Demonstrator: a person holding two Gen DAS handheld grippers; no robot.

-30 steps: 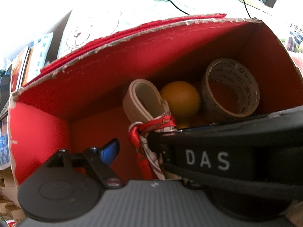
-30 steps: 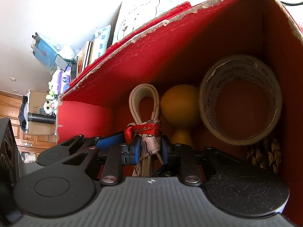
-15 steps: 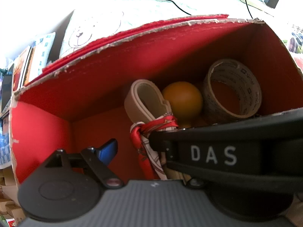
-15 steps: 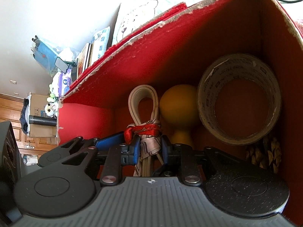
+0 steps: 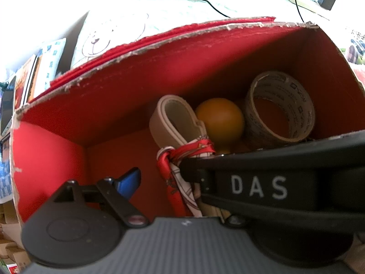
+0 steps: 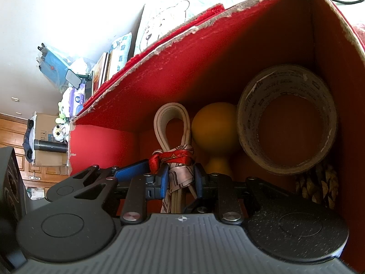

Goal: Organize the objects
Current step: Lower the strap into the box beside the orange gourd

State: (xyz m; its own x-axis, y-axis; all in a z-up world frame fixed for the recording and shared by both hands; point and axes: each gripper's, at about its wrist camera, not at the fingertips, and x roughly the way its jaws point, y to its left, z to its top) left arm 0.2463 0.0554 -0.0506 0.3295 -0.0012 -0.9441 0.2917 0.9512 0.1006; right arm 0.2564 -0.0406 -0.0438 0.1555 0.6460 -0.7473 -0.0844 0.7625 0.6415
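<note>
Belt (image 6: 172, 123) looped, scarf-tied, gripped inside a red box (image 6: 251, 52).
Right tool (image 6: 180, 180) is clenched on the belt at 6 o'clock; an orange ball (image 6: 215, 130) sits just beside it at 3 o'clock, then a tape roll (image 6: 285, 125). Left tool (image 5: 159, 182): grip state unclear, one blue finger visible.

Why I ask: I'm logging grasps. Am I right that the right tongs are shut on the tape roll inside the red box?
No. In the right wrist view the right tongs are shut on the scarf-tied strap; the tape roll stands free inside the red box.
</note>
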